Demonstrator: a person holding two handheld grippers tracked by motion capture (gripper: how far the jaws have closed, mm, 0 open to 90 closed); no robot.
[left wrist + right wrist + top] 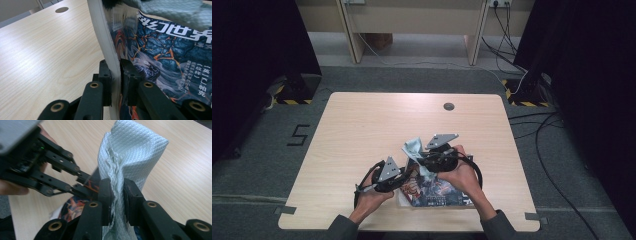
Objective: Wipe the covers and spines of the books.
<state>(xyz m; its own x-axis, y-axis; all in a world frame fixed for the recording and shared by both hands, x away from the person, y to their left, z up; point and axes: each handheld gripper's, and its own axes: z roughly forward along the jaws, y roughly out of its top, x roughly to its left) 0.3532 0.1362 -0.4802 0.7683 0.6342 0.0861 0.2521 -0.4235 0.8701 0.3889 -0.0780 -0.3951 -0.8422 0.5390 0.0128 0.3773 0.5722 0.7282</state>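
A magazine (437, 192) with a dark blue and orange cover lies near the table's front edge. My left gripper (404, 175) is shut on its left edge, which bends up between the jaws; the white page edge (110, 52) and the cover (165, 47) show in the left gripper view. My right gripper (422, 161) is shut on a pale blue-grey cloth (413, 148) bunched just above the magazine. In the right gripper view the cloth (130, 155) stands up from my right gripper (117, 197), with the left gripper (81, 183) and a strip of the magazine (75, 206) to its left.
The light wooden table (362, 130) has a round cable hole (448, 106) at its far side. Beyond the table stand desk legs, floor cables at the right and black curtains on both sides. A person's hands and grey sleeves come in from the bottom.
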